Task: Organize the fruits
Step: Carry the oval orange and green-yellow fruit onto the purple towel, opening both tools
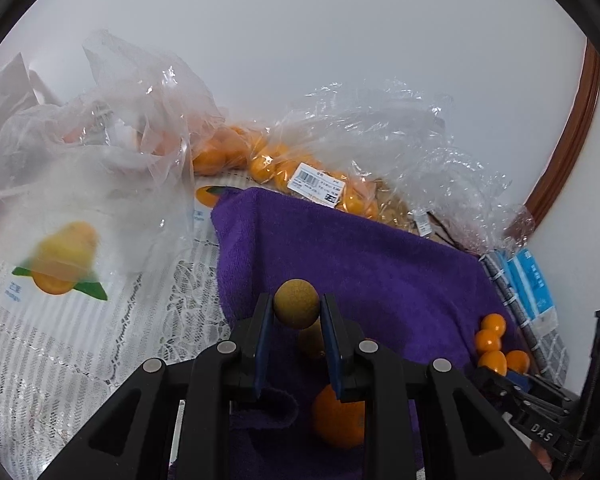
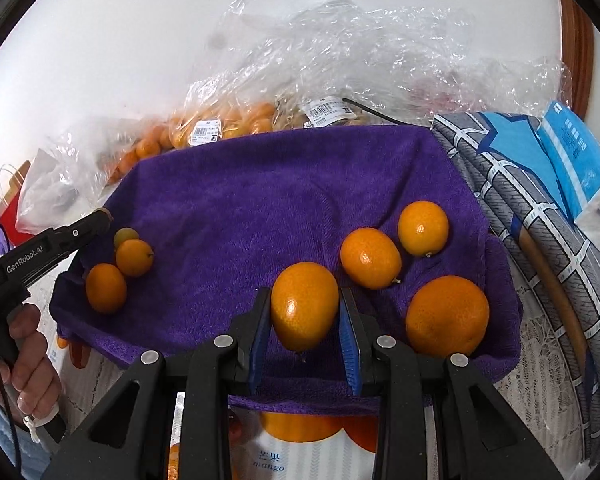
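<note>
A purple towel (image 1: pixel 380 256) (image 2: pixel 260 184) lies spread on the table. My left gripper (image 1: pixel 296 312) is shut on a small olive-brown round fruit (image 1: pixel 296 303), just above the towel's left part, where a yellowish fruit (image 1: pixel 311 342) and an orange fruit (image 1: pixel 338 416) lie. My right gripper (image 2: pixel 305 312) is shut on an orange kumquat (image 2: pixel 304 306) over the towel's near edge. To its right lie two kumquats (image 2: pixel 370 258) (image 2: pixel 423 228) and a bigger orange (image 2: pixel 446 316). Three small fruits (image 2: pixel 134 258) sit at the towel's left, beside the left gripper's tip (image 2: pixel 102 216).
Clear plastic bags of oranges (image 1: pixel 268 160) (image 2: pixel 204 128) crowd the back against the white wall. A mango-printed bag (image 1: pixel 60 264) lies left on the lace tablecloth (image 1: pixel 60 360). A grey patterned cloth (image 2: pixel 500 184) and blue pack (image 2: pixel 572 160) border the right. A person's hand (image 2: pixel 32 356) holds the left gripper's handle.
</note>
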